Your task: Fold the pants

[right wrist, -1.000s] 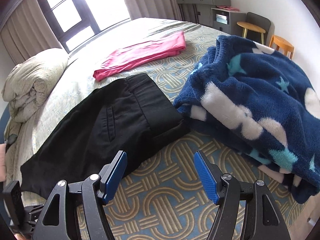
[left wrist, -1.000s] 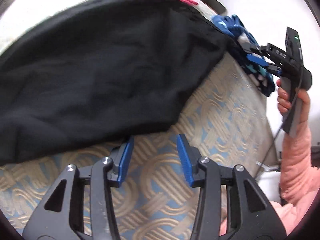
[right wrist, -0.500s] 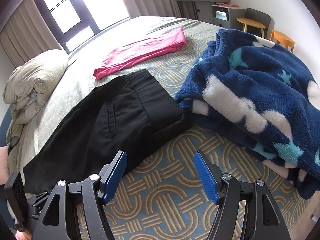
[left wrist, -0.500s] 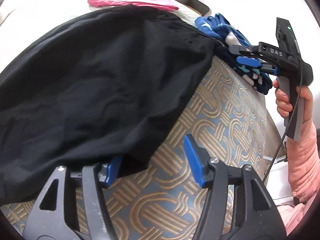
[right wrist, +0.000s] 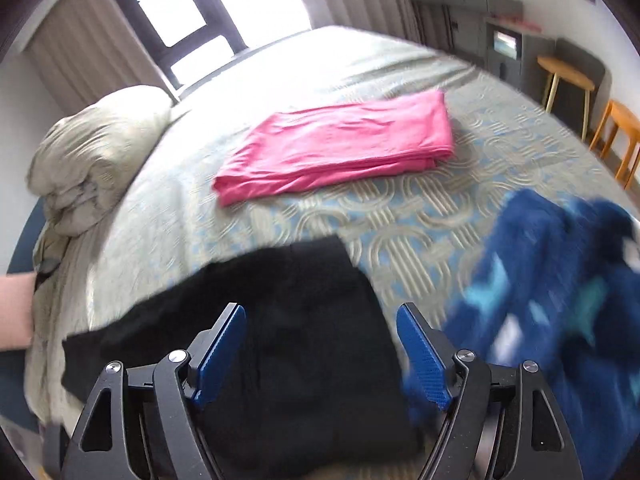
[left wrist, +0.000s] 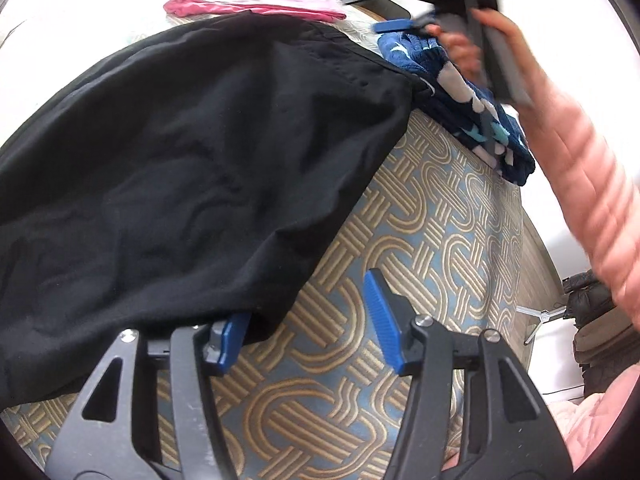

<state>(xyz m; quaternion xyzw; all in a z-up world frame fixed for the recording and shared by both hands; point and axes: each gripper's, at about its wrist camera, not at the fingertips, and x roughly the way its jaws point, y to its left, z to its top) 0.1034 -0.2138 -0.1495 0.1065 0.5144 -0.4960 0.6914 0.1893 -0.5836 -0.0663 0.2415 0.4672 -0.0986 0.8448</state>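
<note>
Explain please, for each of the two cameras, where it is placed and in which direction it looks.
Left wrist: sits on the left gripper, looking down at the black pants' corner on the patterned bed cover; one pad is under the hem; the other hand and a pink sleeve show.
Right wrist: sits on the open right gripper, looking across the bed at the folded pink garment.
Shared: pants, pink garment, blue star blanket.

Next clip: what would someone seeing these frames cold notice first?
The black pants sprawl across the patterned bedspread, filling most of the left wrist view. The left tool sits open at their near edge, one blue pad tucked under the hem. Further up the bed lies a neatly folded pink garment, with a blue starred fleece blanket to the pants' right.
</note>
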